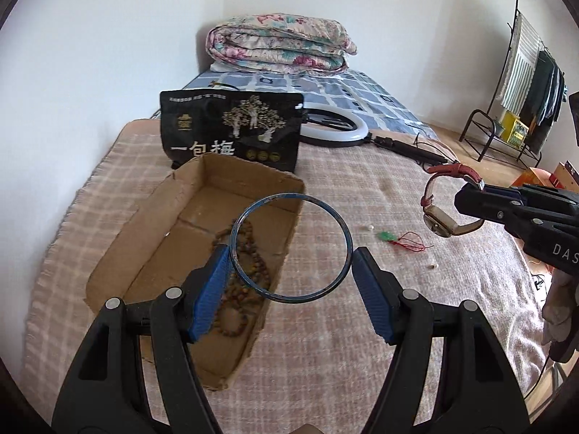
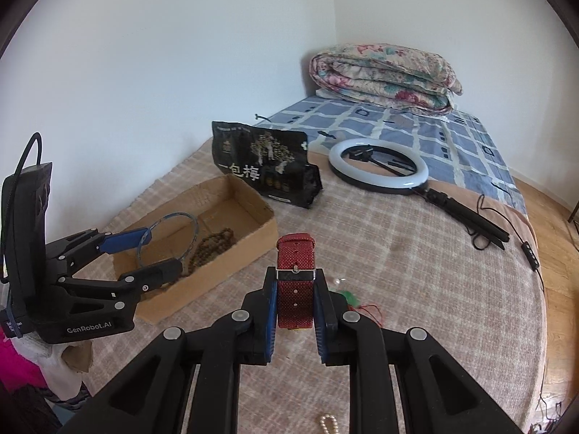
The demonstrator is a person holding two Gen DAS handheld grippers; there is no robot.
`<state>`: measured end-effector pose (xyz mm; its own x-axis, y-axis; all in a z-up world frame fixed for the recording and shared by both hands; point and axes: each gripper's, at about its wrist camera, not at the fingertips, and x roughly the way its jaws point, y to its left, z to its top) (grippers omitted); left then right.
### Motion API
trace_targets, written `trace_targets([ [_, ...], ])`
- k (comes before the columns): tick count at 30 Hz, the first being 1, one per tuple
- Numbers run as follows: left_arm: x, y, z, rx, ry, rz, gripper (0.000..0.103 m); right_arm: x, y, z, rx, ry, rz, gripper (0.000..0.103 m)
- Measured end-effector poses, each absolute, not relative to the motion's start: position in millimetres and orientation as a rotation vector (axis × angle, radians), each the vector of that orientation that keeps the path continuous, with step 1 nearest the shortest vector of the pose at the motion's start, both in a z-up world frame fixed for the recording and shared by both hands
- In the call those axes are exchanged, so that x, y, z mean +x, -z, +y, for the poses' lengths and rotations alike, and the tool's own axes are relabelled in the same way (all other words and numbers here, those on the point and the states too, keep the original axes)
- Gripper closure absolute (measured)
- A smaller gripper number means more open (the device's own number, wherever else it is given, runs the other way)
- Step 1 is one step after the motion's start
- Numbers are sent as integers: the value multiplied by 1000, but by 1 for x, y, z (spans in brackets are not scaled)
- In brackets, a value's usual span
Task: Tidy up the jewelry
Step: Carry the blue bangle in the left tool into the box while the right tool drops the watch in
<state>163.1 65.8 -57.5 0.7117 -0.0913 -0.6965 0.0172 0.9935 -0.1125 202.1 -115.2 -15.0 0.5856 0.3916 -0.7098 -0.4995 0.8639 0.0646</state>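
My left gripper is shut on a thin blue bangle, holding it by its sides over the right edge of an open cardboard box. A brown bead necklace lies in the box. My right gripper is shut on a red-strapped watch and holds it above the blanket; the watch also shows in the left wrist view. A green pendant on red cord and small pale beads lie on the blanket. A pearl strand lies near the front edge.
A black snack bag stands behind the box. A ring light on a stand lies further back. A folded floral quilt sits at the far end of the bed. A clothes rack stands at right.
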Motion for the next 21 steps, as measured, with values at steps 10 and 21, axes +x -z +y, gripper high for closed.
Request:
trace_targets([
  [10, 159, 69, 129, -132, -37, 791, 33, 218, 29, -42, -150, -603, 792, 87],
  [21, 163, 89, 169, -154, -91, 822, 33, 255, 55, -2, -146, -613, 826, 87],
])
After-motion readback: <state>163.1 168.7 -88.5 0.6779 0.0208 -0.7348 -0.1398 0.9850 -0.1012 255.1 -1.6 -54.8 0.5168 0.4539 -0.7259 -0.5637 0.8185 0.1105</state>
